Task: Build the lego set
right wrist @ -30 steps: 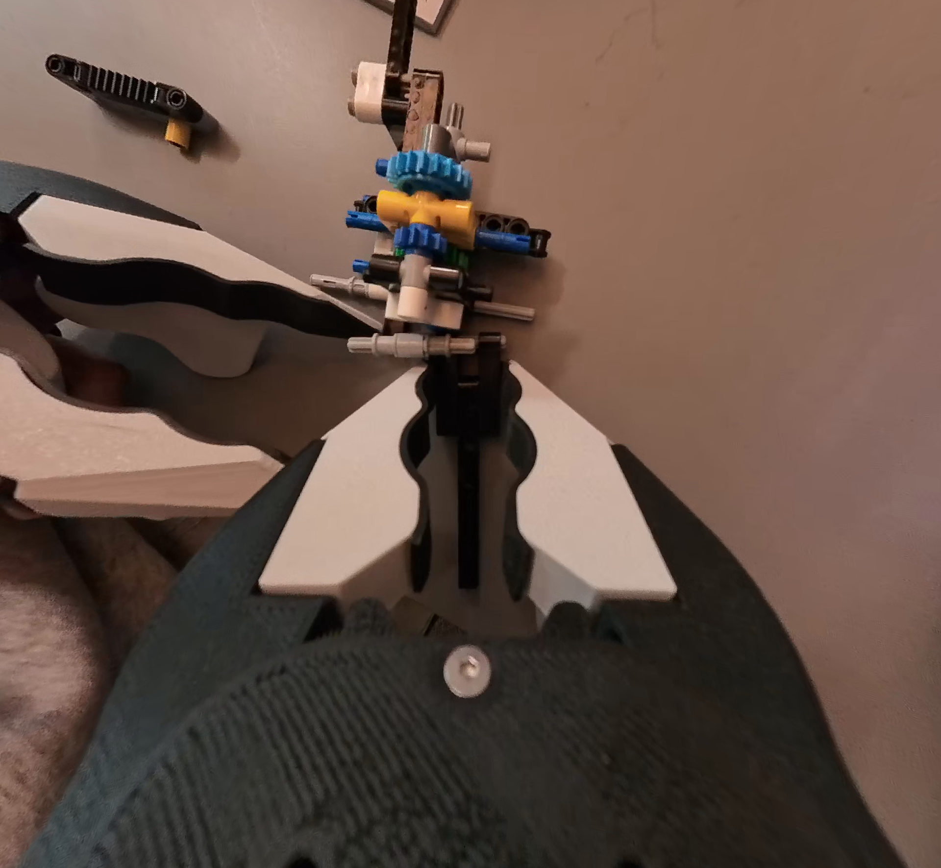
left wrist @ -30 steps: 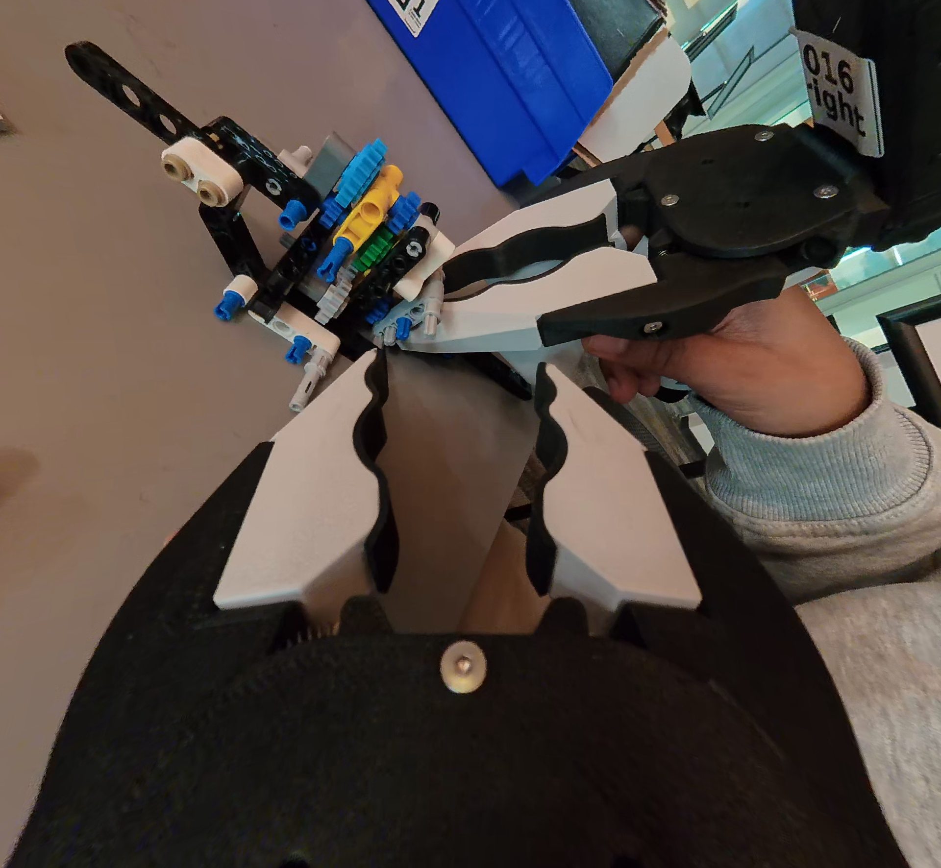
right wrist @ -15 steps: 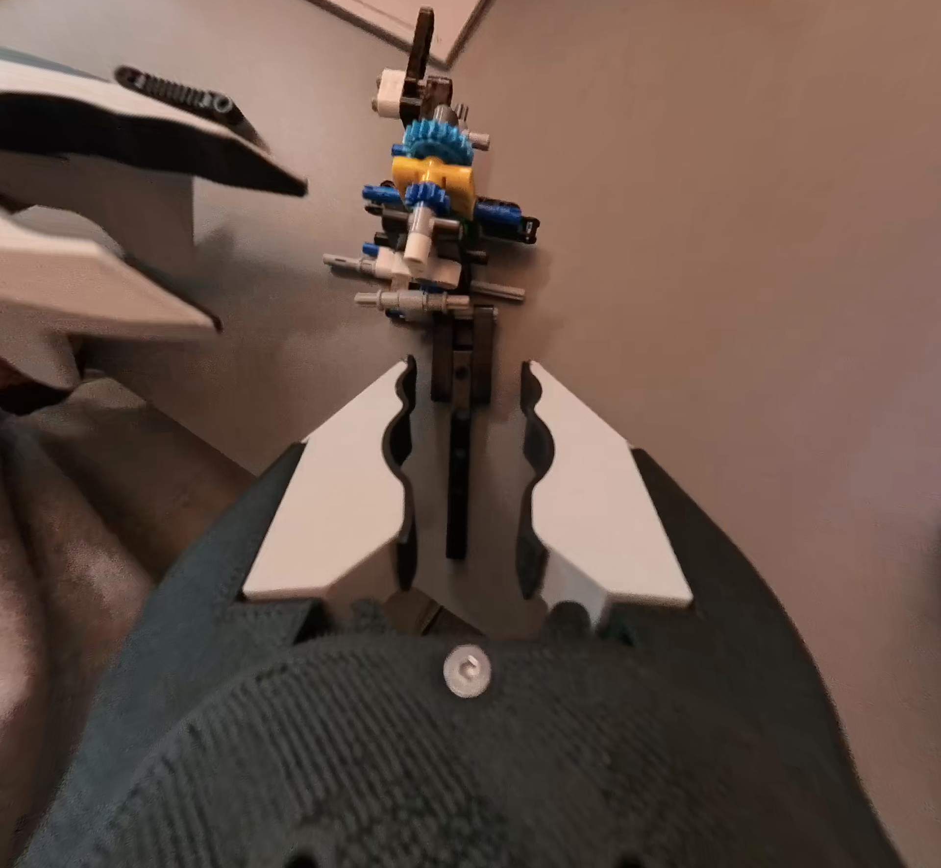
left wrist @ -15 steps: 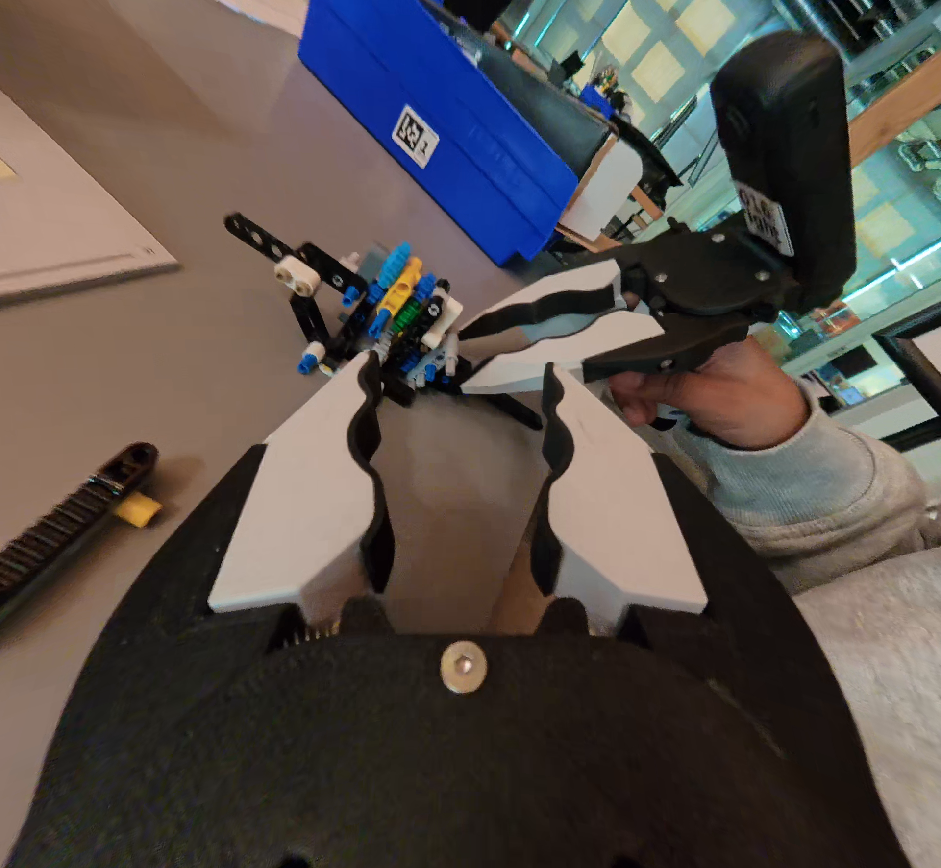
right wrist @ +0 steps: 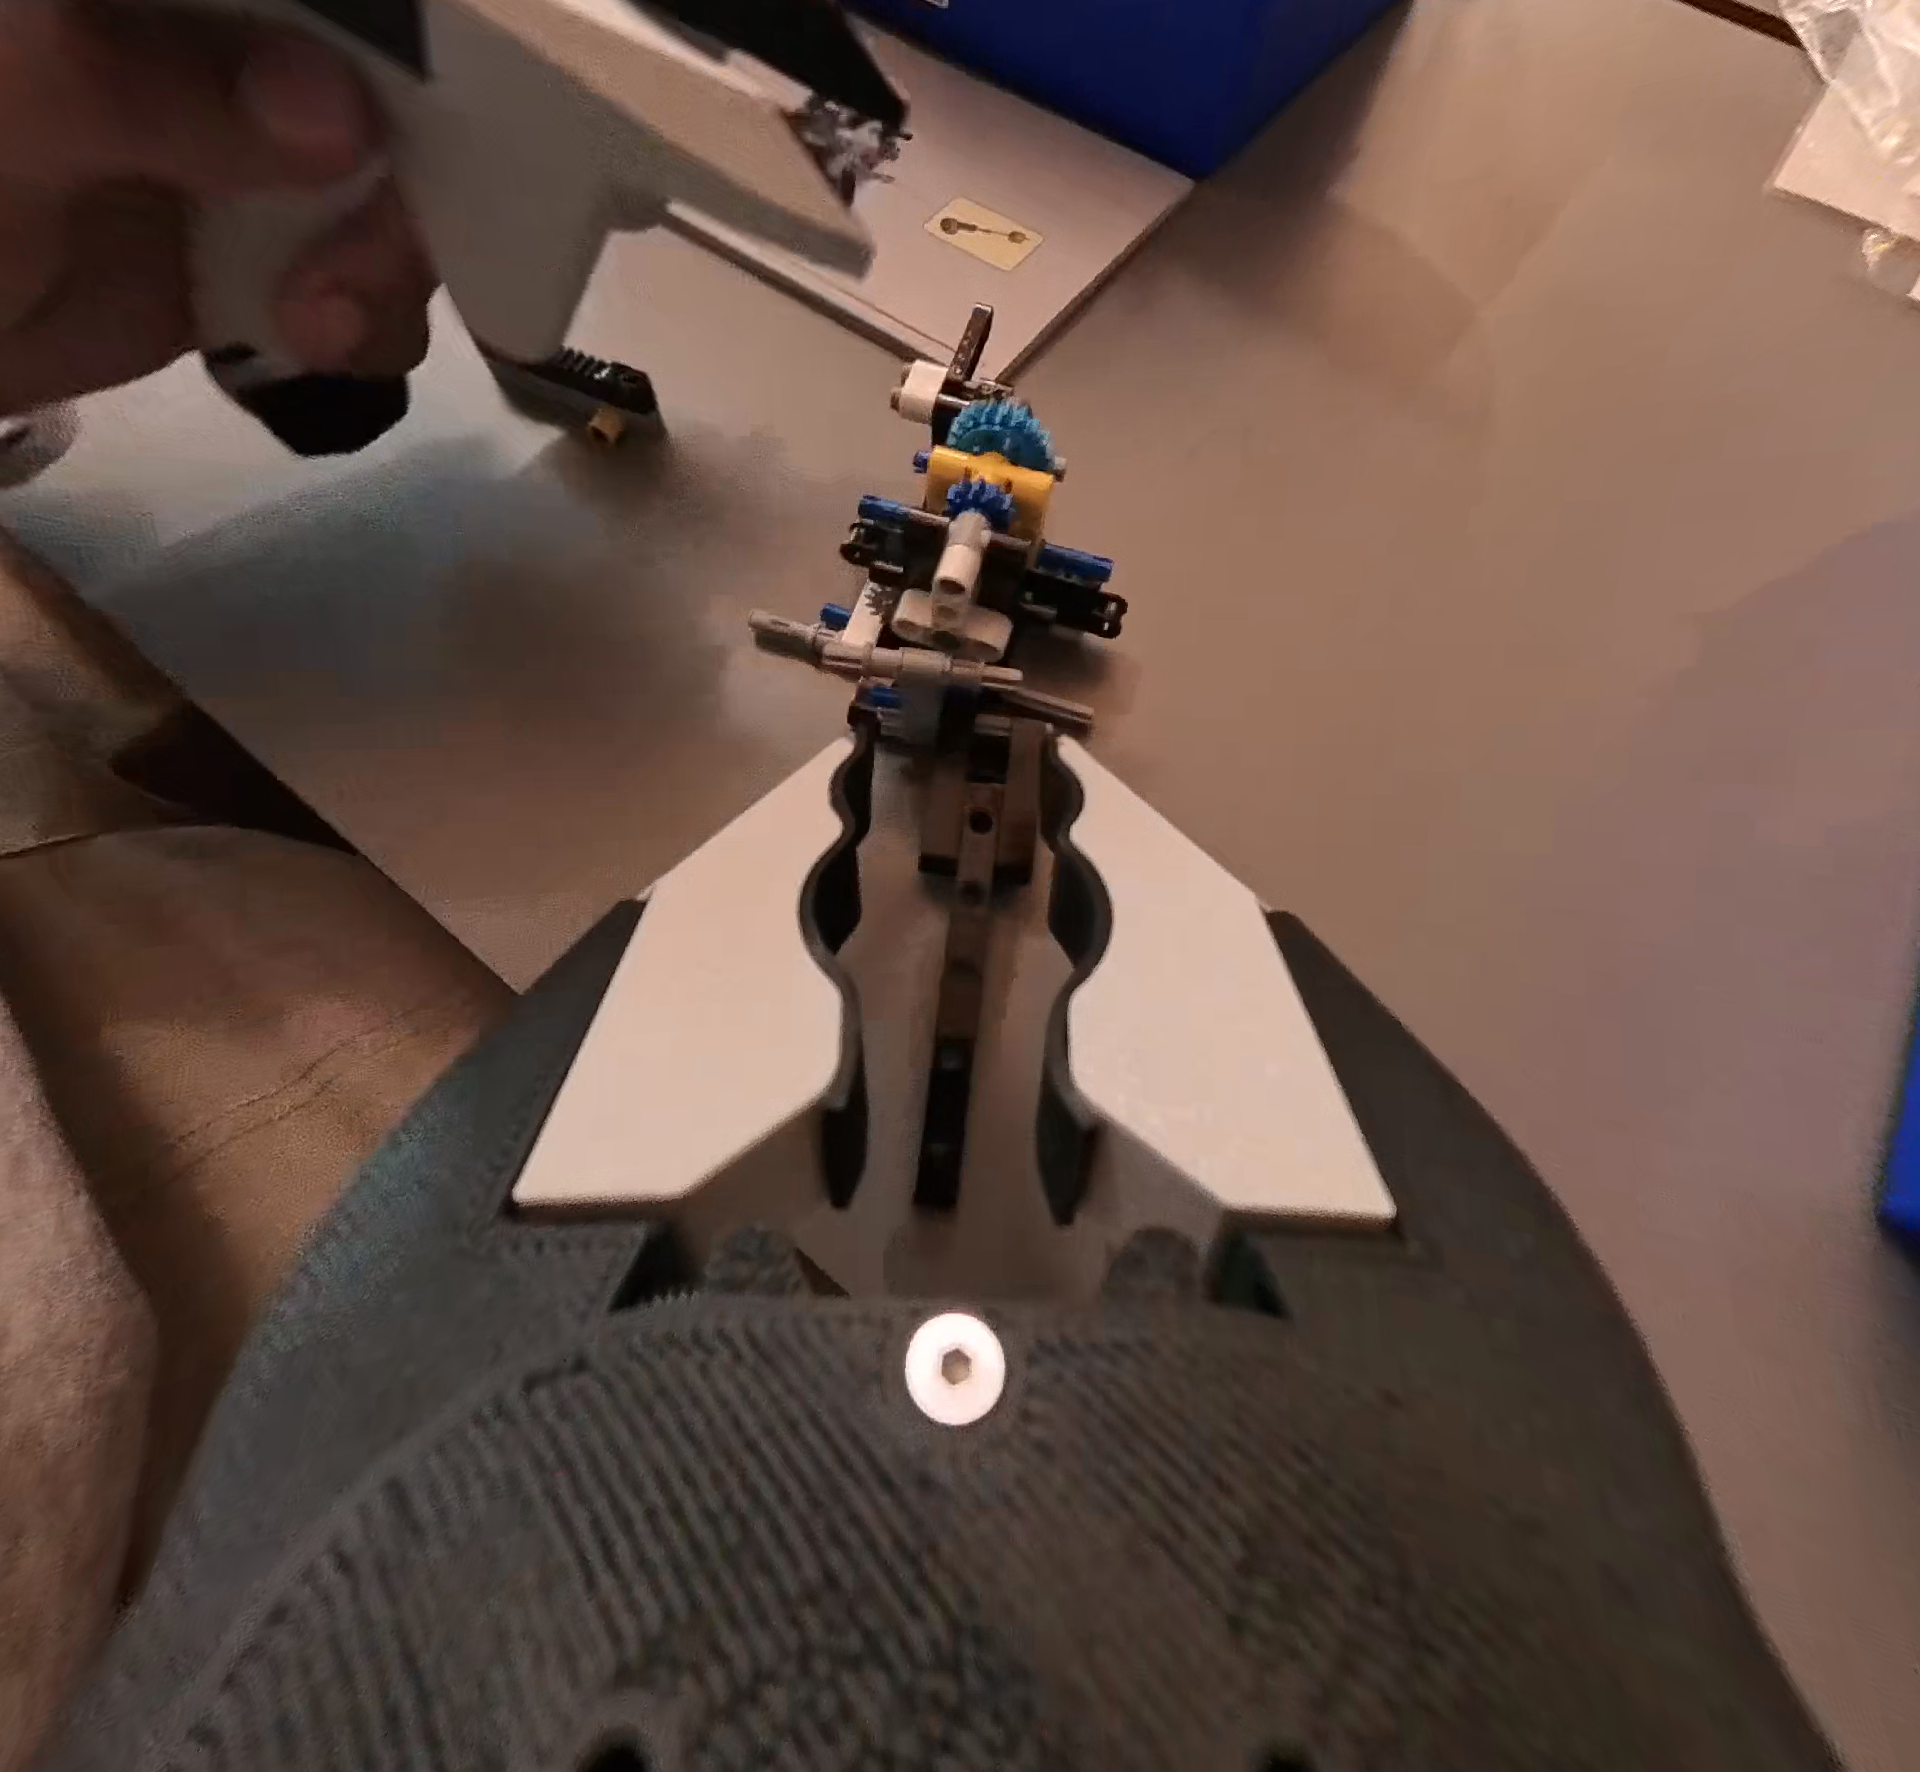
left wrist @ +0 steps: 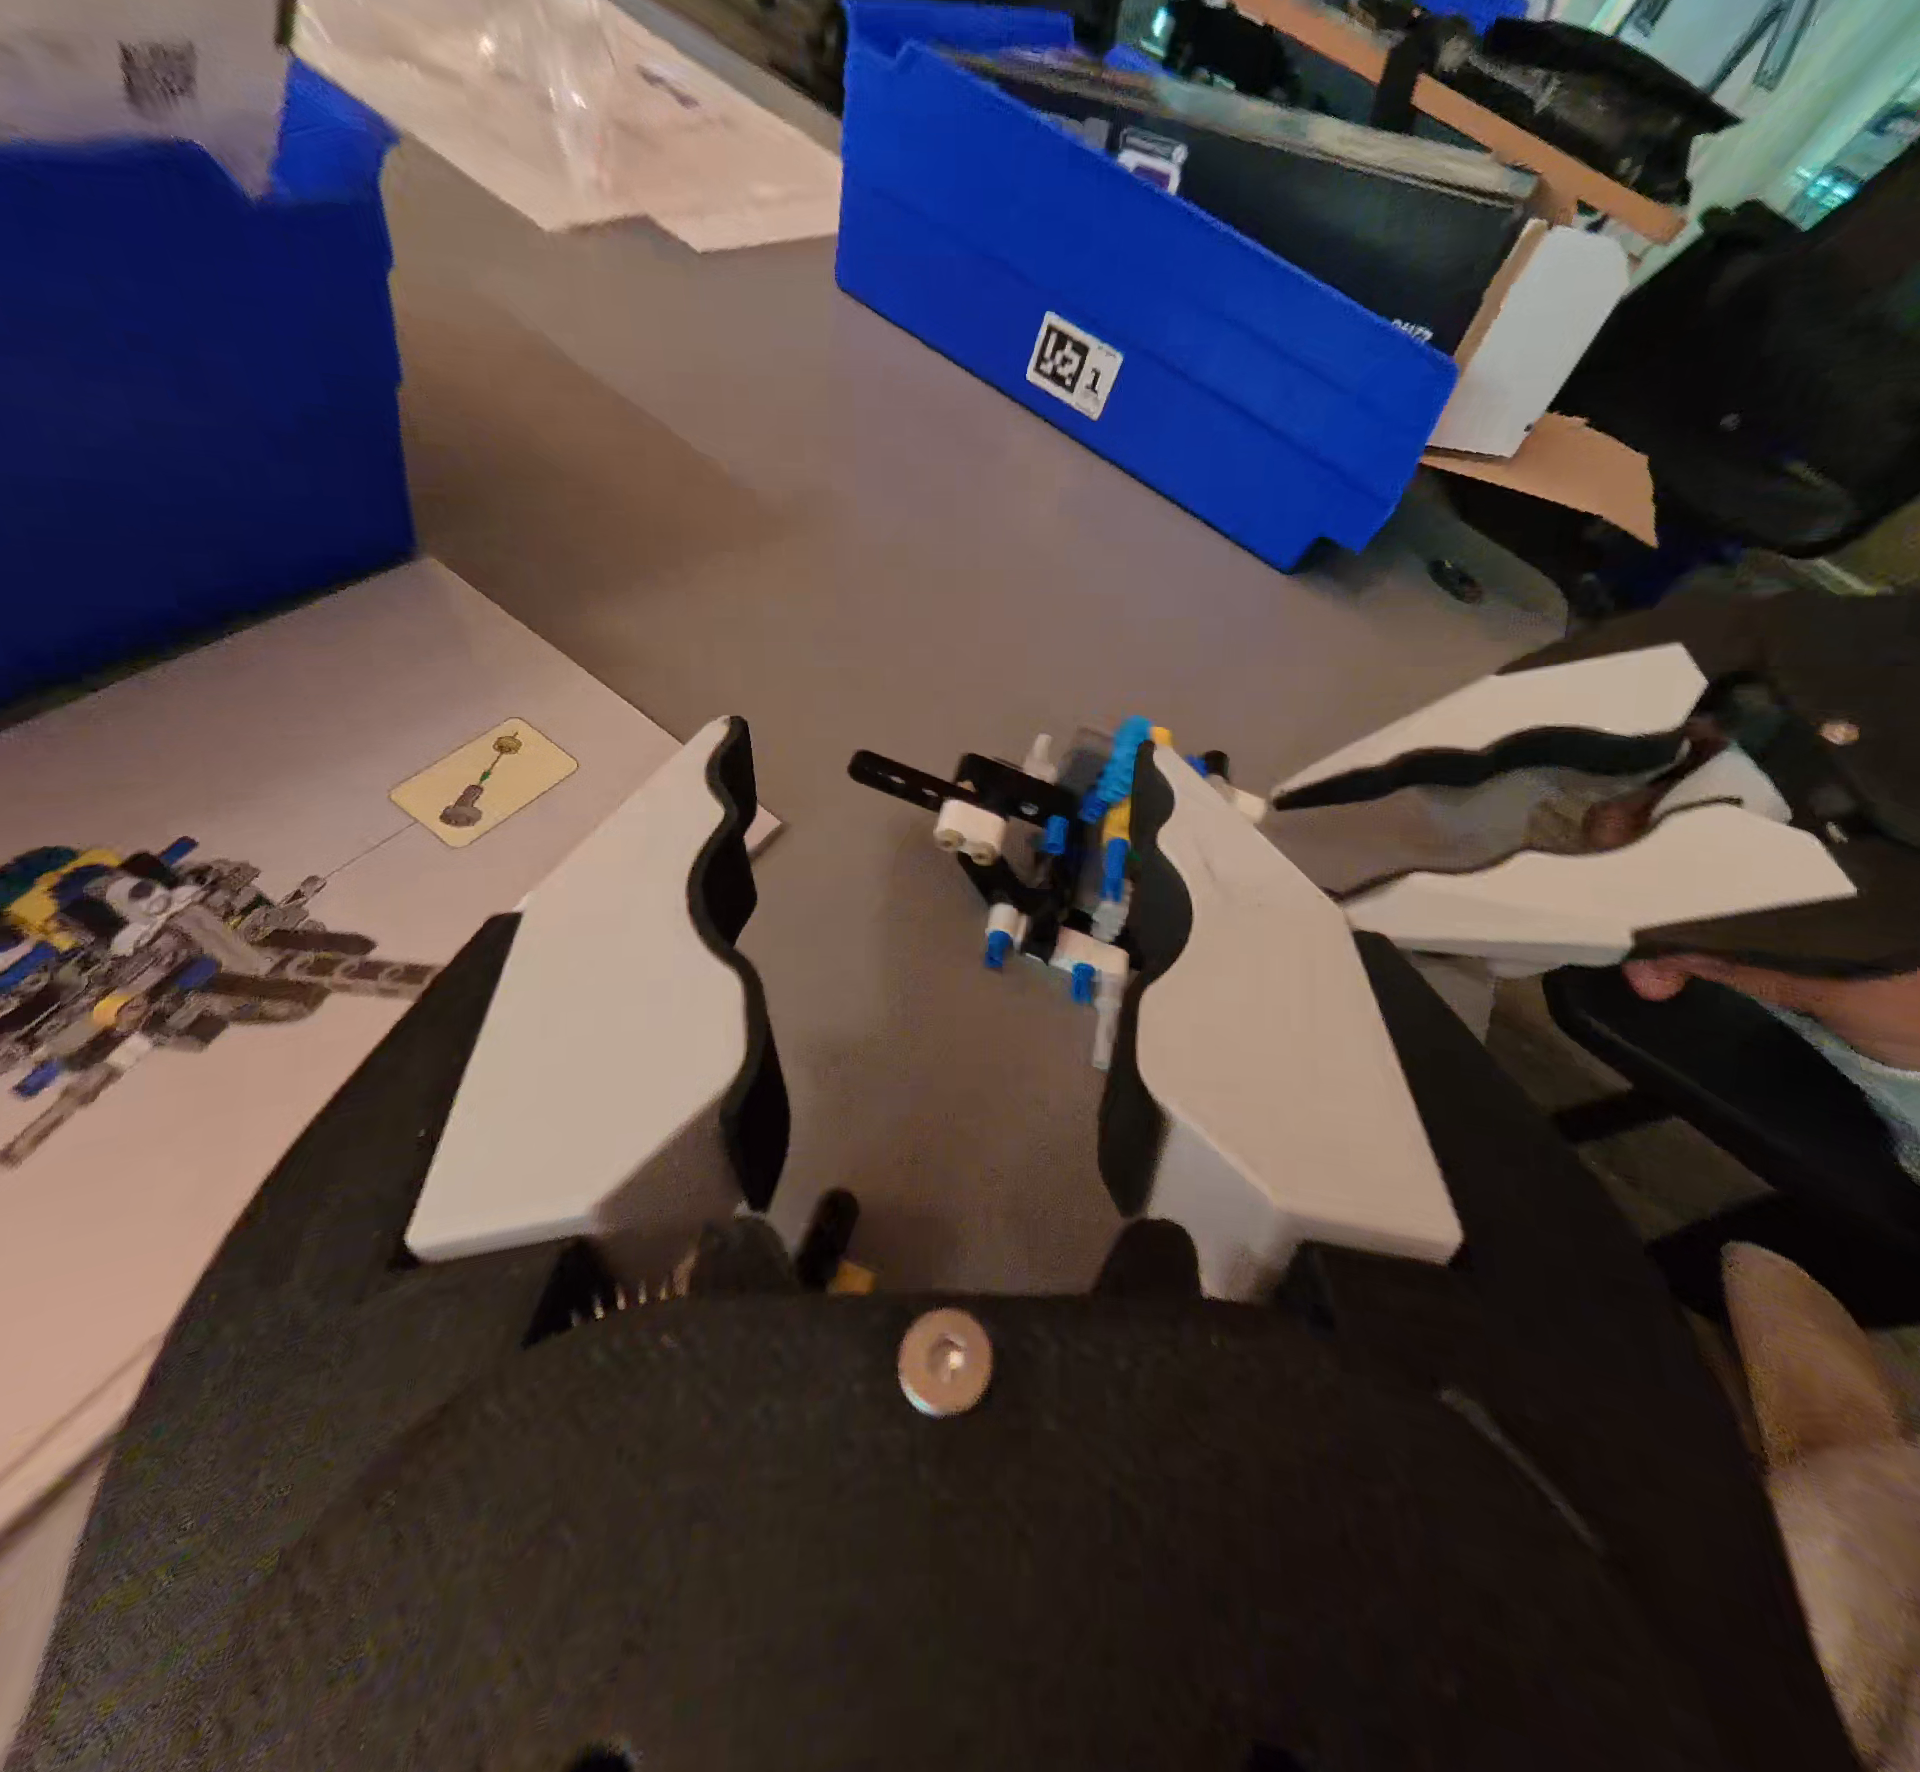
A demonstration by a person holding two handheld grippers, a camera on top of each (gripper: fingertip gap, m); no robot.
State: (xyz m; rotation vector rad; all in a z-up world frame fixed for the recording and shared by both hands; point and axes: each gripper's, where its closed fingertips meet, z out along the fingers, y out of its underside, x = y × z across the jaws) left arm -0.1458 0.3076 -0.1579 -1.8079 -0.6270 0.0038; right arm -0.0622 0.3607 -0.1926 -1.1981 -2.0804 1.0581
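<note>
Lego model (right wrist: 966,569) resting on table (right wrist: 1455,683), both tongs empty.
Right tongs (right wrist: 954,766) gape astride its black beam, apparently poised to grip; left tongs (left wrist: 940,756) spread wide, raised clear.

Looks like lab or workshop space. Grey worktable (left wrist: 935,496) carries blue plastic bins (left wrist: 1122,340) with square coded tags (left wrist: 1073,366), printed instruction sheet (left wrist: 208,891), clear bags (left wrist: 540,60). Behind: more desks, dark office chairs (left wrist: 1787,392), cardboard (left wrist: 1558,465).
</note>
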